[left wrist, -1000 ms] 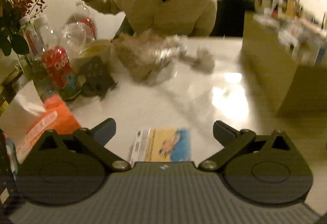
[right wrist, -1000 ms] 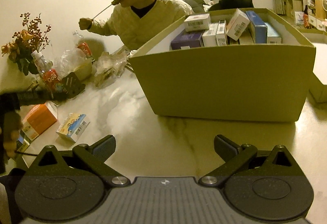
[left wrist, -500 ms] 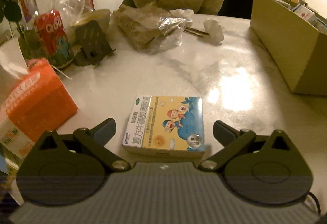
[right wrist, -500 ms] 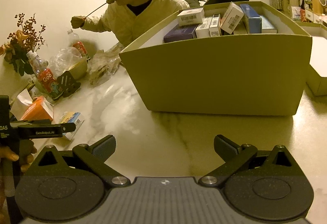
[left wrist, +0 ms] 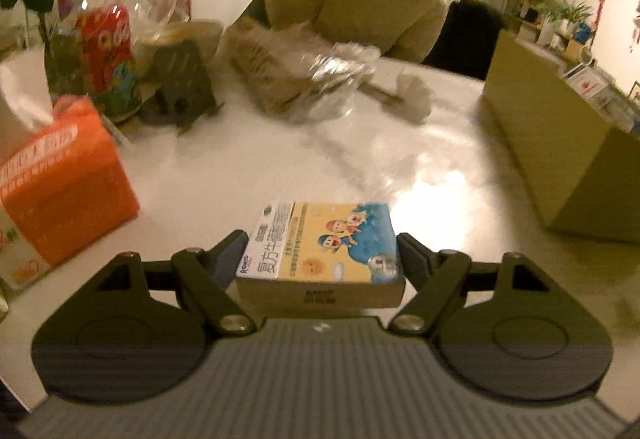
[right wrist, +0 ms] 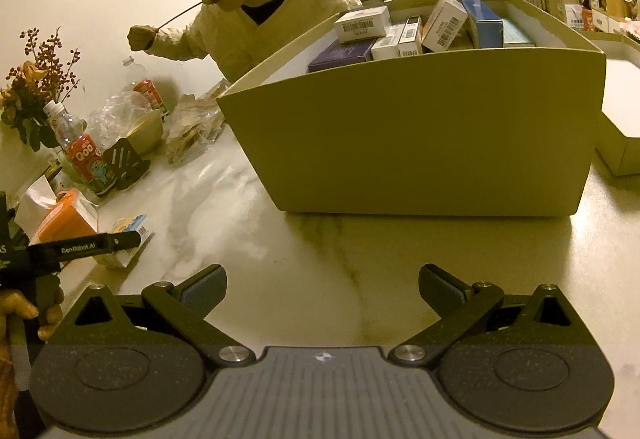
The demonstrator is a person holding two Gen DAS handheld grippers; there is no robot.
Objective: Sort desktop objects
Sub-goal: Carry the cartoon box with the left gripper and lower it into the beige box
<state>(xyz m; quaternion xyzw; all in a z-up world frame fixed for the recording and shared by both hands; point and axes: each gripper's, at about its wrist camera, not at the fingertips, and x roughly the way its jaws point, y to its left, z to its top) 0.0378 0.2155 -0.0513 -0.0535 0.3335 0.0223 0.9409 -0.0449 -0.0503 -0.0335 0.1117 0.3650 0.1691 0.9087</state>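
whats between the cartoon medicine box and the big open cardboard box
Nothing: in the left wrist view only bare glossy tabletop separates the medicine box from the cardboard box. The right wrist view shows the same empty stretch.

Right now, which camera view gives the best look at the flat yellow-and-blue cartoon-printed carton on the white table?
The left wrist view: the flat yellow-and-blue cartoon-printed carton lies close up between the closing left gripper jaws, printed top readable. The right wrist view shows the carton only small at the left edge, partly hidden behind the left gripper.
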